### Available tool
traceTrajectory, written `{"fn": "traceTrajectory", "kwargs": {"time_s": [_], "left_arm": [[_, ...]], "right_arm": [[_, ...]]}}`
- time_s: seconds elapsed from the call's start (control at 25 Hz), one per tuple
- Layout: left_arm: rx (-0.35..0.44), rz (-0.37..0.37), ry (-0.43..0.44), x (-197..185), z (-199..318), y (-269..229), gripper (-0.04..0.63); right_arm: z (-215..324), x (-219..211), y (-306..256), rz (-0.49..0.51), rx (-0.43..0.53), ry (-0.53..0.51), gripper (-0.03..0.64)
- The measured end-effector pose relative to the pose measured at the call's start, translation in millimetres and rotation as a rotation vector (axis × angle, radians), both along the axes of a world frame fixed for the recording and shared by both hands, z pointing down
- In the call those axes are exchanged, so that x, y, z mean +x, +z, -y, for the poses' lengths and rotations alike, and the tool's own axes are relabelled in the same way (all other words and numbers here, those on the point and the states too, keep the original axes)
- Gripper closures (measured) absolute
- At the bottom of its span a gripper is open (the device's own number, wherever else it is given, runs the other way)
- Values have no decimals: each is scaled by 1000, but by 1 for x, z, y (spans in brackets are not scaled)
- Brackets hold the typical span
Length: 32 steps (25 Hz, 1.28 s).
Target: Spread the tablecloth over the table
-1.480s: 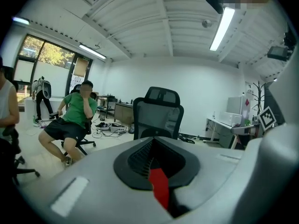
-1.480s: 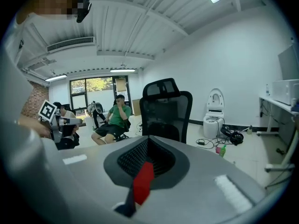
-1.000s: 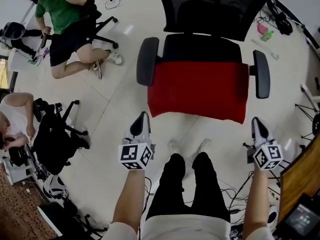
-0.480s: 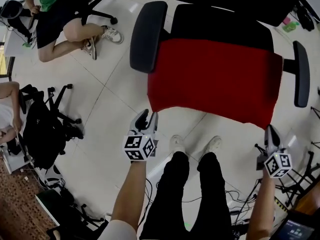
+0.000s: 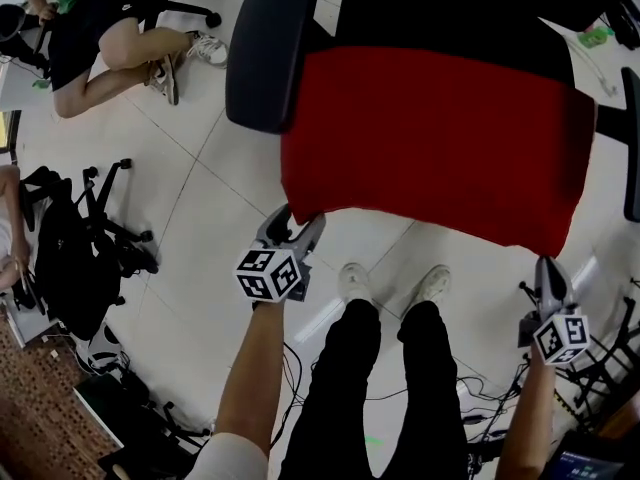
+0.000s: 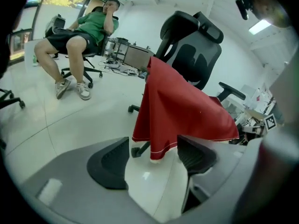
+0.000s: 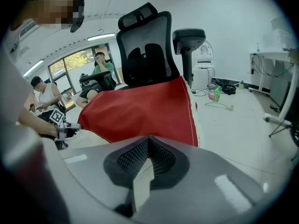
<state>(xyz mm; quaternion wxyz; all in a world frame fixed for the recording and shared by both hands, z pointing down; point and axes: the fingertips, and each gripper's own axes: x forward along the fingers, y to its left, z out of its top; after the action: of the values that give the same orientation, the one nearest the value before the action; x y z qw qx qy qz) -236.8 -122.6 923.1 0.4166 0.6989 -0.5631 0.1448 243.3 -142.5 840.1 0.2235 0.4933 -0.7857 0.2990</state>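
Tablecloth point(image 5: 430, 138) drapes a chair point(image 5: 265, 58). Its near corner hangs at twelve o'clock between the left gripper's point(image 5: 298, 230) opening jaws, untouched. The right gripper point(image 5: 548, 268) is farther off, pressed together and empty.

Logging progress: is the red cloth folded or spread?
Spread: the red cloth drapes open over the office chair seat, its corners hanging free.

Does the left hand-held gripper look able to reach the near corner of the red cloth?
Probably yes: the left hand-held gripper is opening its empty jaws, and the red cloth corner hangs free just ahead, unobstructed.
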Motion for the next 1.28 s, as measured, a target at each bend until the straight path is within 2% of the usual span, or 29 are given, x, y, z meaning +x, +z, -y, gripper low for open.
{"fn": "traceTrajectory", "kwargs": {"time_s": [0.16,0.2,0.24,0.28,0.32,0.36,0.44,0.52,0.56,0.68,0.76,0.84,0.88,0.92,1.0,1.04,1.08,1.28], "left_arm": [[16,-114,27,13,15,-8,273],[16,-109,28,8,16,-11,309],[14,-78,26,-1,15,-15,375],[11,-35,24,-10,13,-18,484],[8,2,26,-14,11,-20,548],[4,24,30,-12,11,-20,577],[-3,35,29,-3,10,-18,578],[-8,45,23,0,5,-17,578],[-9,53,21,-1,1,-18,578],[-9,76,17,-5,-5,-18,578],[-9,88,11,-5,-7,-20,578],[-7,99,3,0,-6,-25,578],[-5,104,-1,4,-5,-29,578],[-2,109,-6,8,-4,-31,578],[2,121,-12,11,-5,-33,578],[2,124,-18,11,-6,-33,578],[1,124,-26,12,-8,-35,578],[7,121,-63,16,-16,-58,579]], "right_arm": [[-9,-1,-9,-26,-7,2,609],[-10,-6,-7,-20,-7,5,609],[-10,-11,-3,-6,-7,11,609],[-10,-13,1,12,-7,27,609],[-11,-8,3,24,-8,55,609],[-13,3,4,30,-10,91,609],[-20,31,6,28,-28,141,609],[-24,46,16,30,-56,140,496],[-24,50,22,39,-71,135,480],[-21,55,46,64,-121,119,284],[-14,55,60,91,-148,95,223],[-5,55,64,141,-162,73,215],[0,56,62,165,-165,64,231],[4,56,59,181,-166,55,278],[3,54,55,175,-166,34,429],[0,53,53,165,-164,25,541],[-4,51,51,162,-160,20,591],[-9,57,9,239,-78,85,598]]}}
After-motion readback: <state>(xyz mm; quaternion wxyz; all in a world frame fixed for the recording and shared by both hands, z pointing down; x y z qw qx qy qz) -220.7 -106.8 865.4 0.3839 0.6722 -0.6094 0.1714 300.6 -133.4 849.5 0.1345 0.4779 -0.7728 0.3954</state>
